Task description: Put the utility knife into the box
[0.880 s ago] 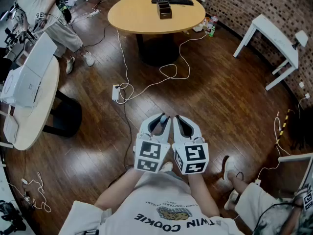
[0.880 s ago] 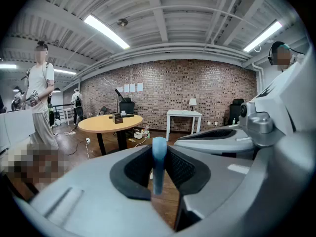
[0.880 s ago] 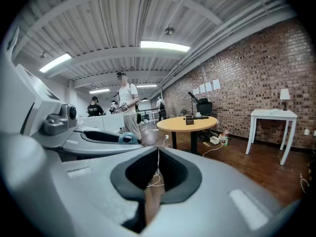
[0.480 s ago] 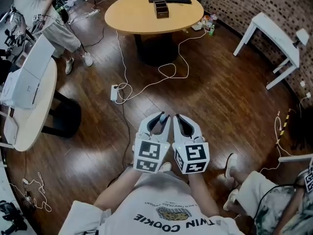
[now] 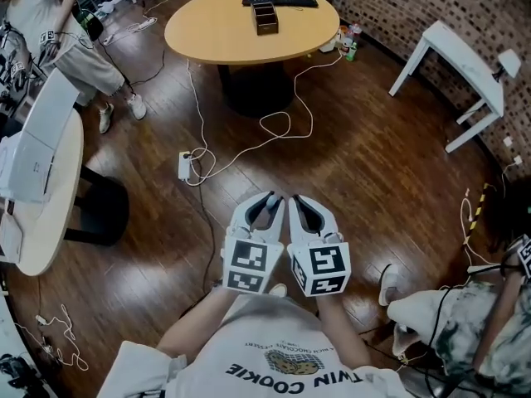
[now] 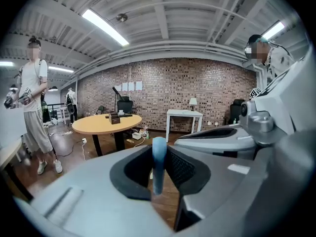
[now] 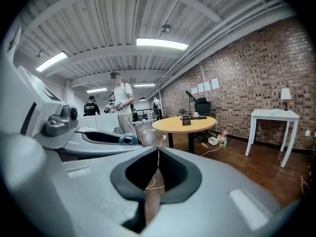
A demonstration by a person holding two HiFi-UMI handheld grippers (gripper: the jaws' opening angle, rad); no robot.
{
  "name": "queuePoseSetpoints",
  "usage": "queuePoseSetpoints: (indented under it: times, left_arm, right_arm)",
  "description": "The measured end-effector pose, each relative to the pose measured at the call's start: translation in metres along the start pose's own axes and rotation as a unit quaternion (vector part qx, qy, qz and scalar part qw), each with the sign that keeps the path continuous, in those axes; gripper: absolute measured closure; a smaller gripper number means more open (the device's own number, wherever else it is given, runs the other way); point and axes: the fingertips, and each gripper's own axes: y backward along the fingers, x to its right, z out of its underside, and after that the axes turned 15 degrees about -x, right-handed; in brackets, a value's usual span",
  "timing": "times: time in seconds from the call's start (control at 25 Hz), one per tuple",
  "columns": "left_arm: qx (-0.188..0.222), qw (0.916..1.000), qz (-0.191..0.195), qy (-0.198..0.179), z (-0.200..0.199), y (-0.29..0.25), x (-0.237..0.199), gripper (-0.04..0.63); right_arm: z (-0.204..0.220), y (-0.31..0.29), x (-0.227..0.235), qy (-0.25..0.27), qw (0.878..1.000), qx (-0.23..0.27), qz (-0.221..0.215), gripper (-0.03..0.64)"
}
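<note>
A wooden floor [image 5: 373, 164] runs to a far round counter [image 5: 241, 36] bearing a box [image 5: 265, 16]. The left gripper [image 5: 270, 200] has its jaws clamped on a blue knife [image 6: 158, 162]. The right gripper [image 5: 299, 200] has its jaws together, empty.

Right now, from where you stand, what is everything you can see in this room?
round table: one, tan wood, far ahead
box: one, dark, on the round table
white table: one, by the brick wall at right
power strip: one, white, on the wood floor
cables: several, white, trailing over the floor
standing person: one, far left
second person: one, partly seen, lower right
utility knife: one, blue, between the left gripper's jaws
left gripper: one, white, shut on the utility knife
right gripper: one, white, shut, empty
</note>
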Motion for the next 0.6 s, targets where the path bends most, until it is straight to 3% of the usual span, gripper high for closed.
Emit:
queuePoseSetpoints:
  times: [0.6]
  left_arm:
    - [-0.002,0.9988,0.049,-0.004,-0.054,-0.069,-0.145,0.52]
  right_arm:
    - [-0.091,-0.138,-0.011,0.011,0.999,-0.024,0.03,0.612]
